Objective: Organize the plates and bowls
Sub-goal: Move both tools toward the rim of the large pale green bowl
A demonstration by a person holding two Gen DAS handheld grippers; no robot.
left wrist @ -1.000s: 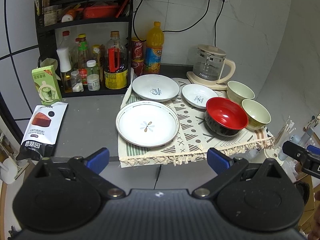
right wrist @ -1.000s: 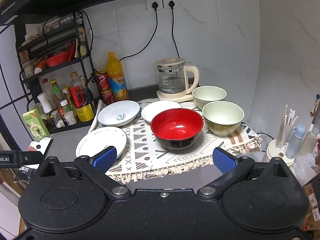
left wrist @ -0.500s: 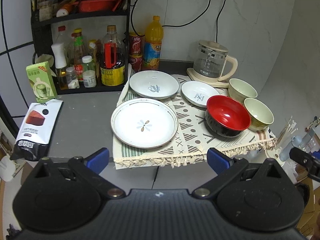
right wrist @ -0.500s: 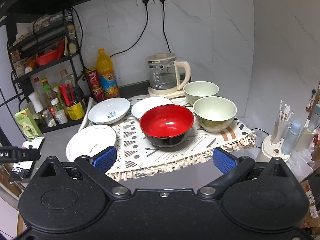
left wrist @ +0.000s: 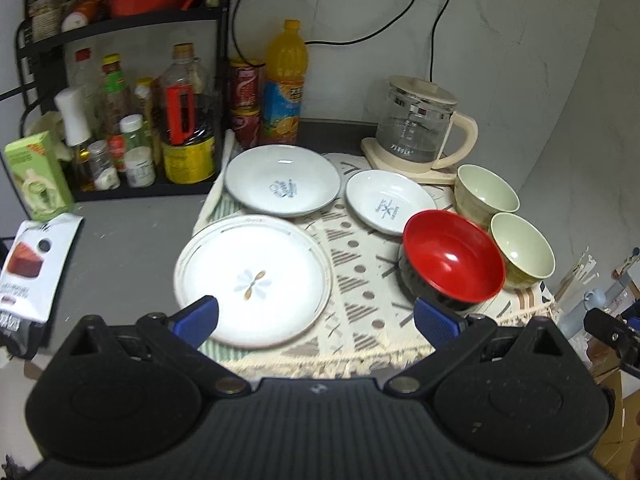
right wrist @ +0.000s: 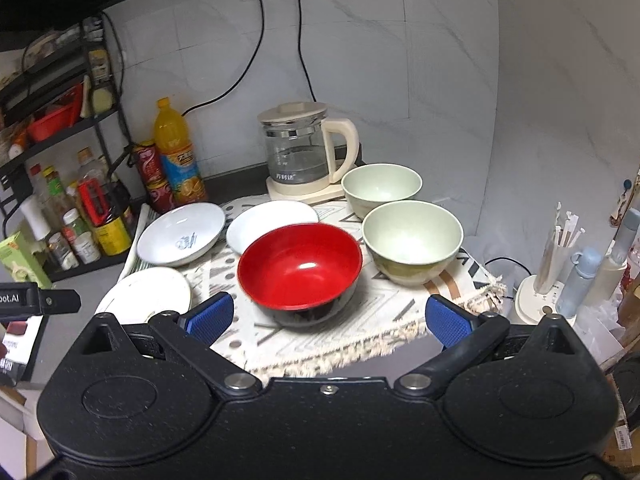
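The red bowl [right wrist: 300, 268] is looking shiny and smooth. The cloth [left wrist: 360, 280] is looking woven, with a fringe. The kettle [right wrist: 298, 152] is showing clear glass. The bench [left wrist: 132, 240] is looking matt grey.

The left gripper's [left wrist: 314, 320] black body hides the near edge of the patterned mat [left wrist: 360, 280] and the counter in front of it. One blue pad covers the near rim of the flower plate [left wrist: 256, 276], the other the near side of the red bowl [left wrist: 452, 268]. In the right wrist view the red bowl [right wrist: 300, 268] hides the near edge of the small white plate [right wrist: 272, 220], and the flower plate [right wrist: 148, 288] is blurred. The snack bag [left wrist: 24, 276] at the counter's left edge is partly behind the gripper, its small print unreadable. The top shelf of the rack [left wrist: 120, 24] runs out of frame.
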